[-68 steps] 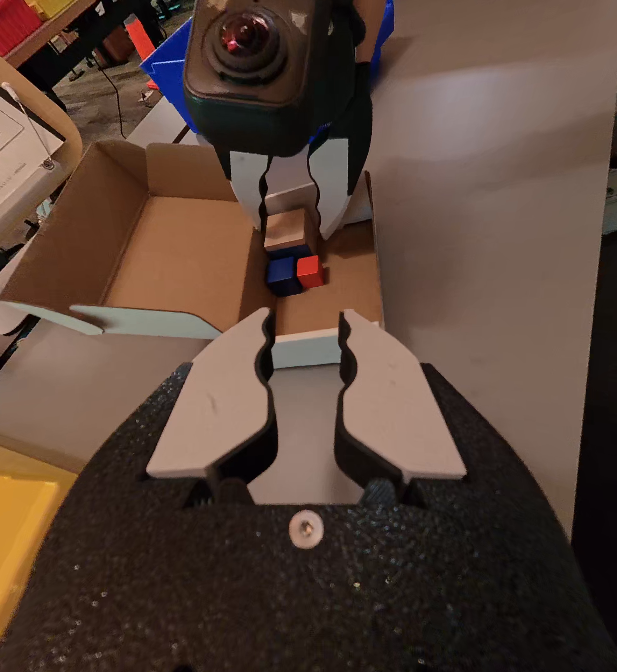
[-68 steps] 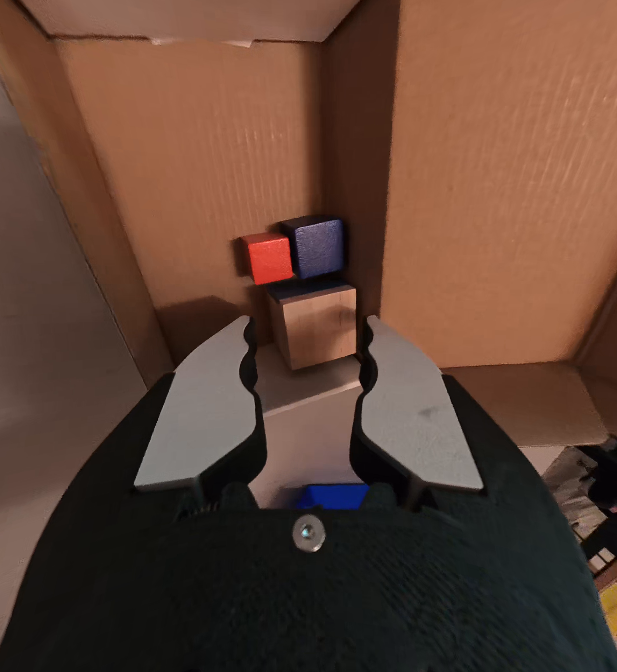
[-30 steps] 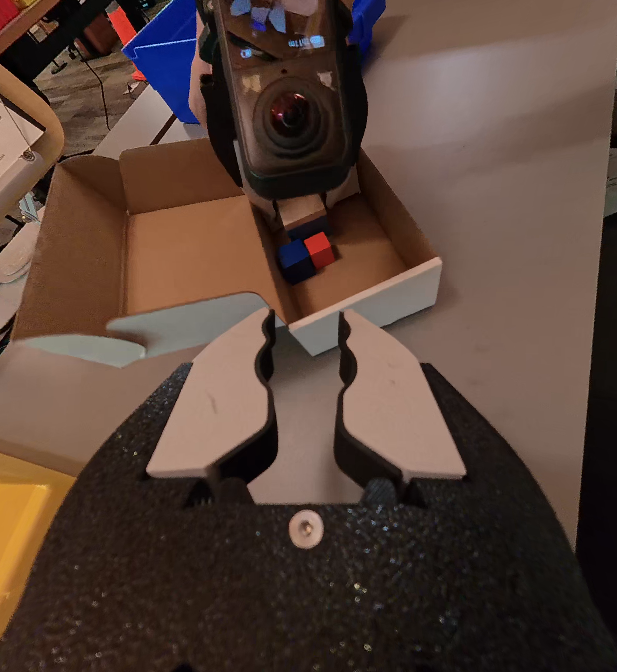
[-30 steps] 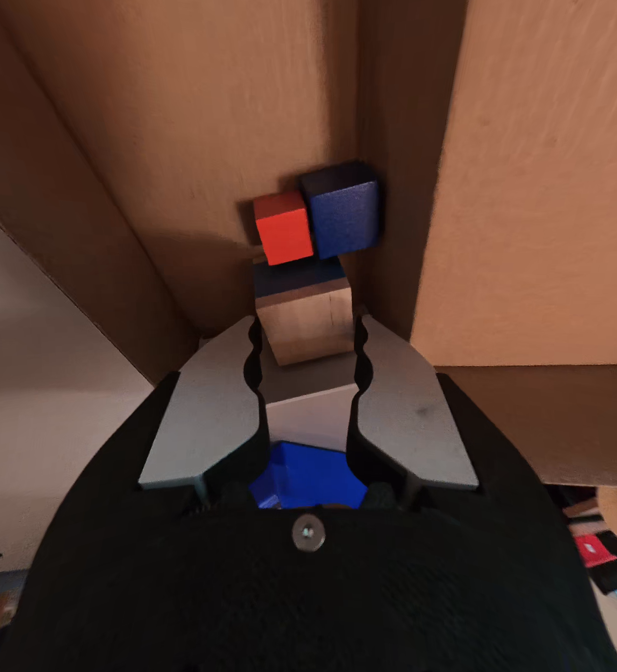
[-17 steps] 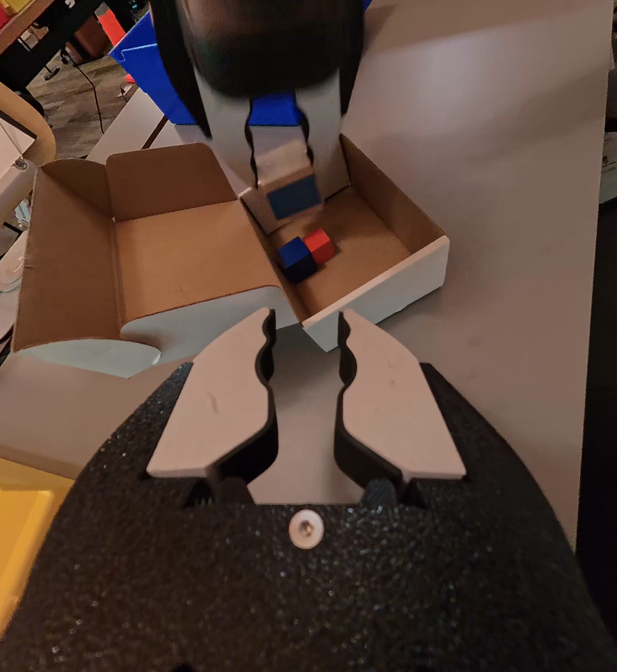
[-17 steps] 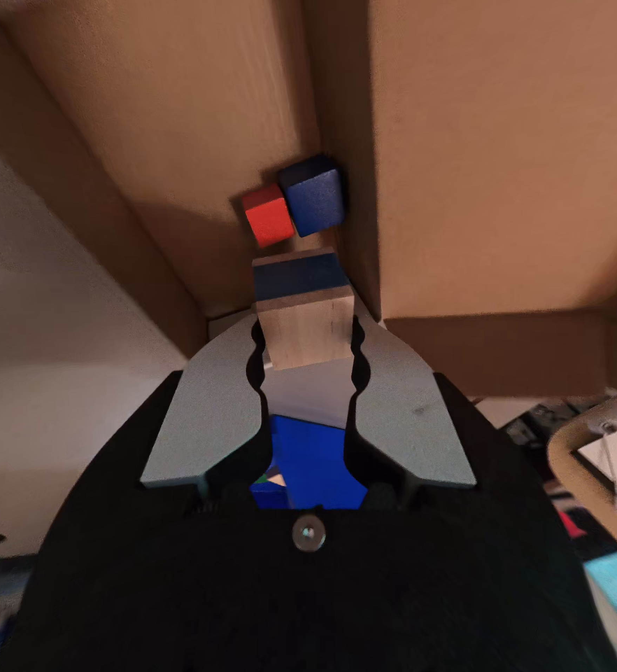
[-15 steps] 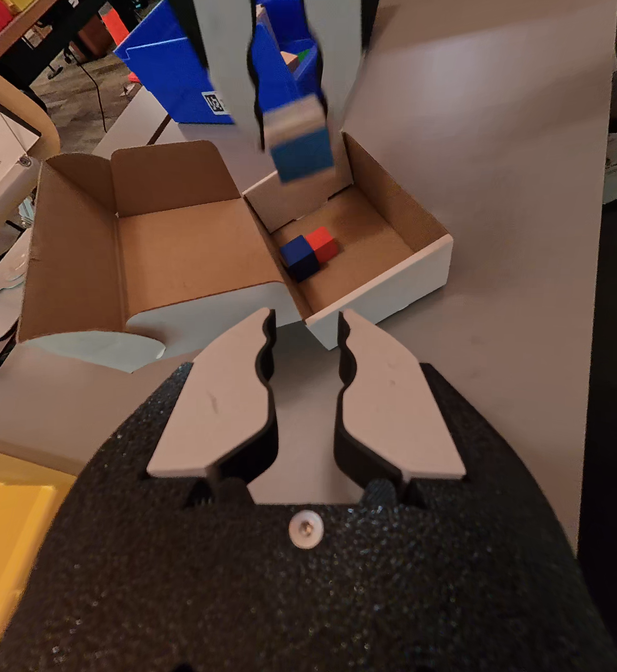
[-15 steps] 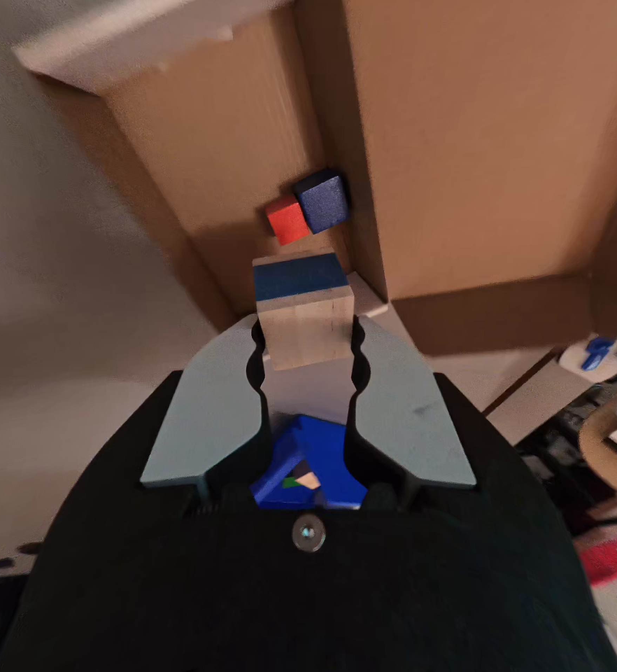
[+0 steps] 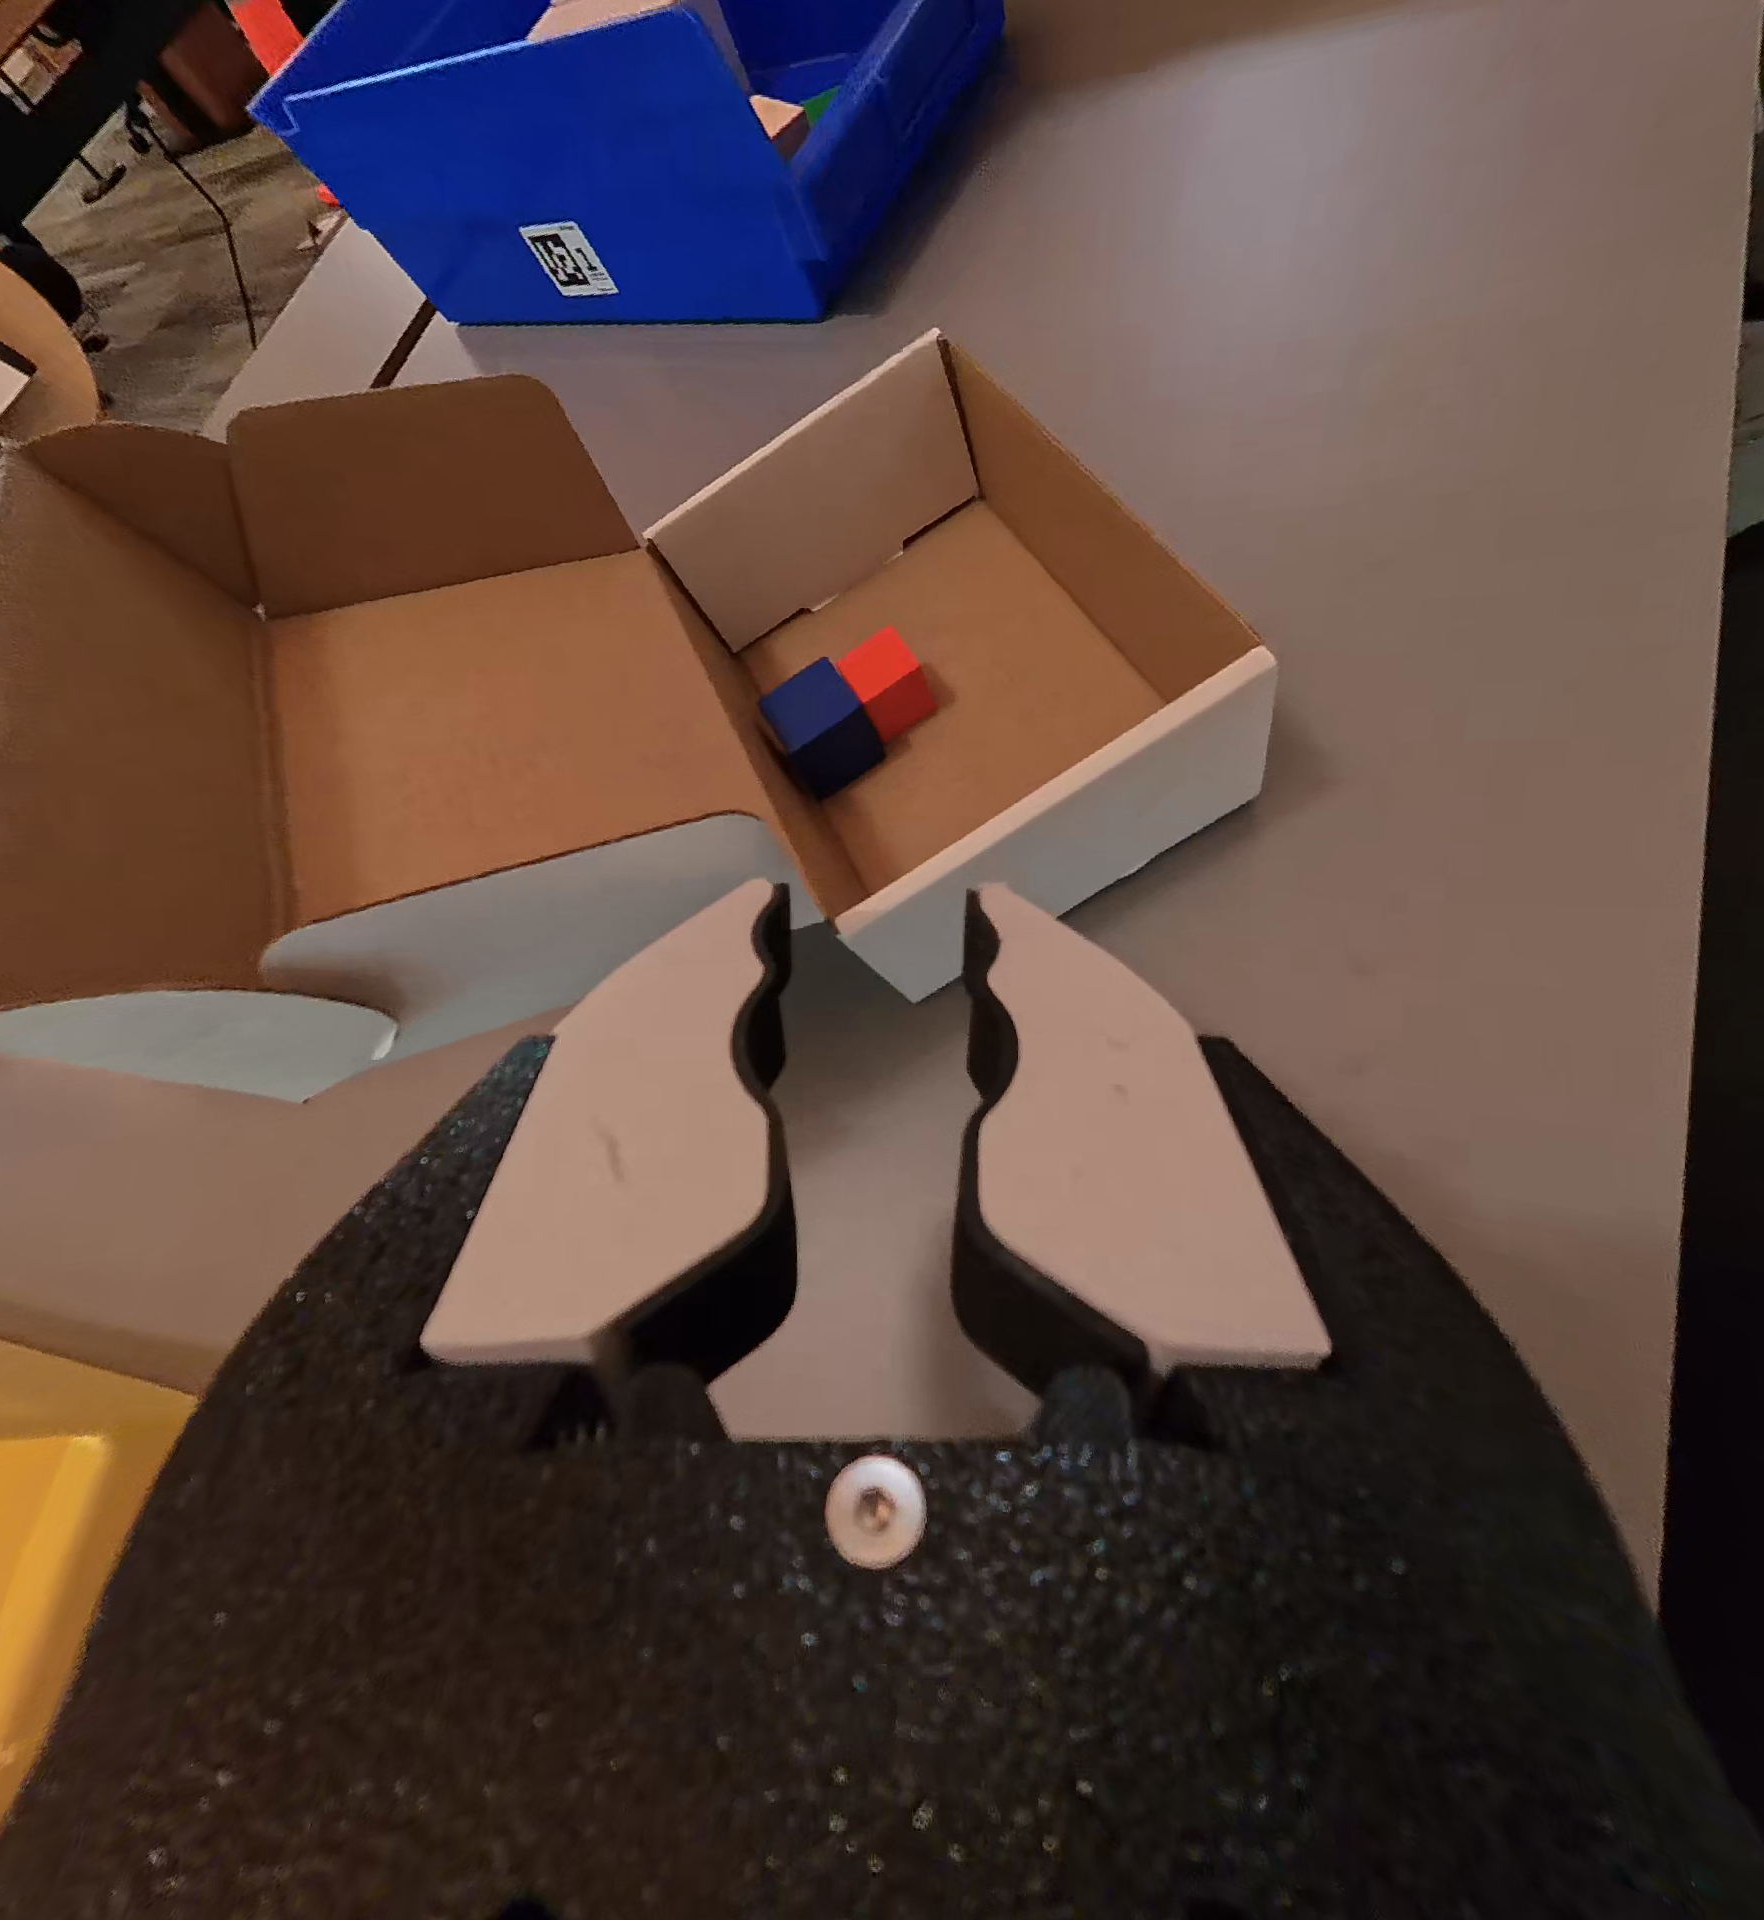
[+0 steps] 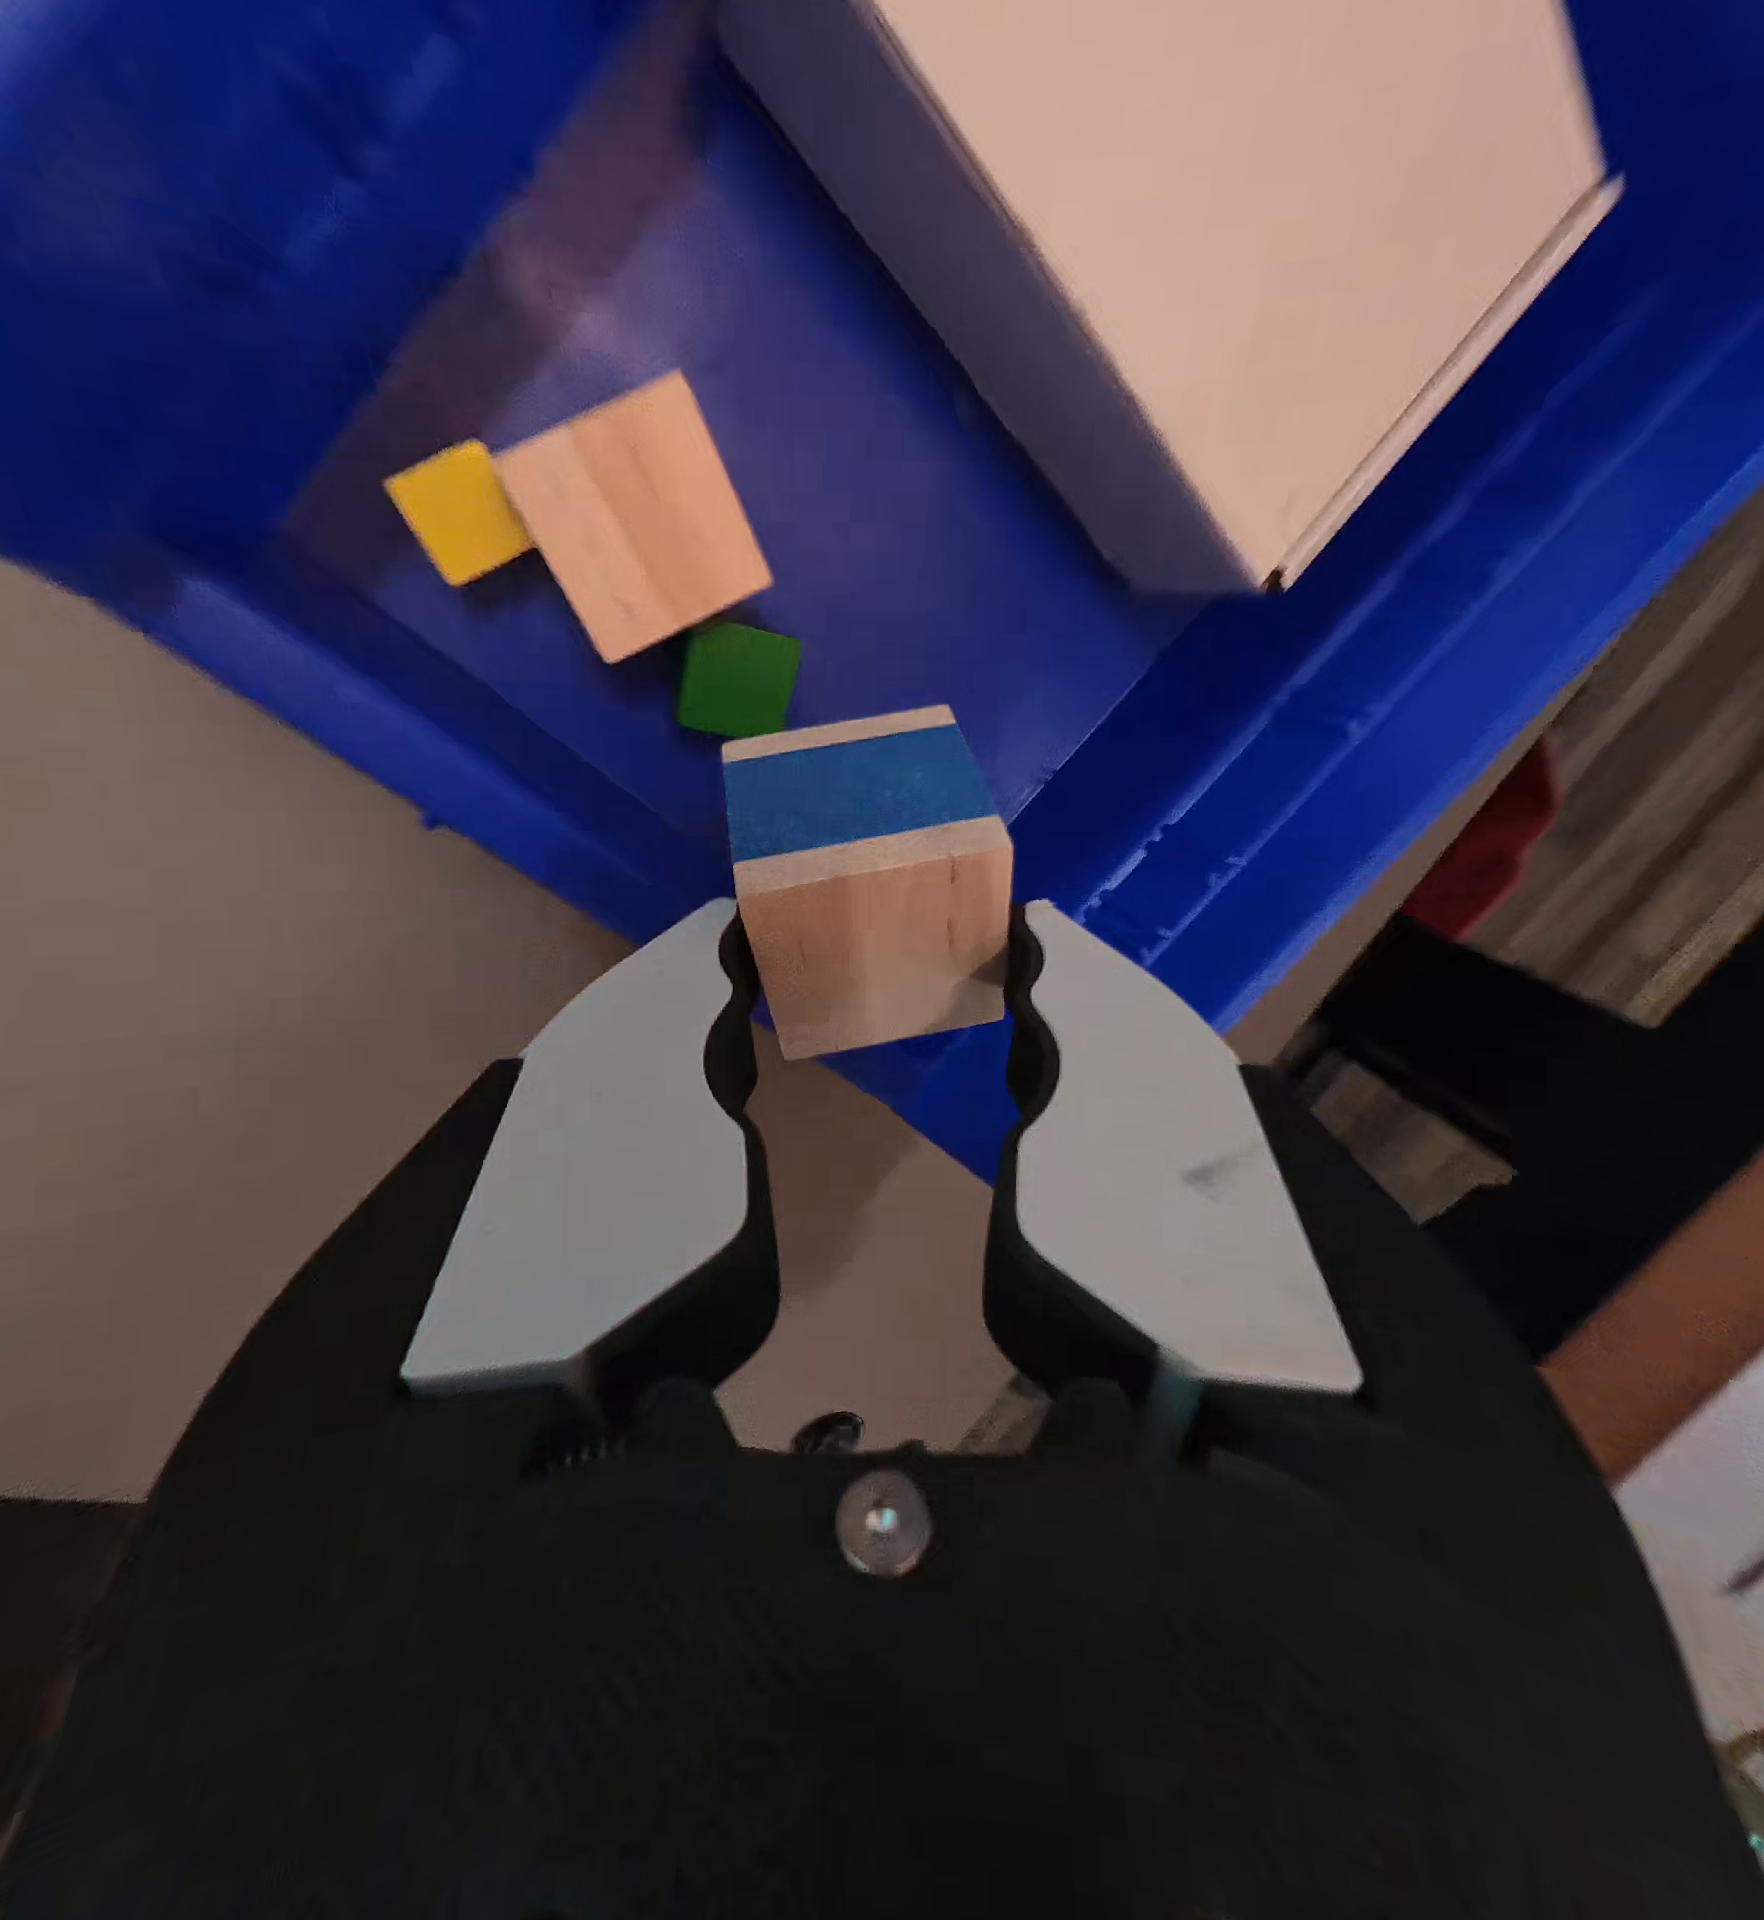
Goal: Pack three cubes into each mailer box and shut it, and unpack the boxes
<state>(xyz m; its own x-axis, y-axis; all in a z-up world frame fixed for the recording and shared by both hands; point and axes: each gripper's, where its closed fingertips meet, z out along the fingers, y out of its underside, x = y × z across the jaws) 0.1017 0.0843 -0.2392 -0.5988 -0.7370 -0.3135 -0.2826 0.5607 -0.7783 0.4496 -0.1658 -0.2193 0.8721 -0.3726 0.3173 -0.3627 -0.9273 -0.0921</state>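
right gripper (image 10: 873, 925) pinching wood cube with blue face (image 10: 862, 883) mid-frame over blue bin (image 10: 1273, 831). left gripper (image 9: 873, 925) spread, empty. open mailer box (image 9: 1065, 831) centre frame holds blue cube (image 9: 821, 722), red cube (image 9: 888, 681).

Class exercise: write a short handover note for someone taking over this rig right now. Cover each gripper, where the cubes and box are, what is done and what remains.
Right gripper: shut on the wooden cube with a blue face, held above the blue bin.
Left gripper: open, empty, hovering by the near corner of the open mailer box.
In the box: the dark blue cube and red cube, touching.
In the bin: a yellow cube, a large wooden cube, a green cube and a white box.
Done: one cube unpacked.
Left: drop it in the bin, then remove the other two.
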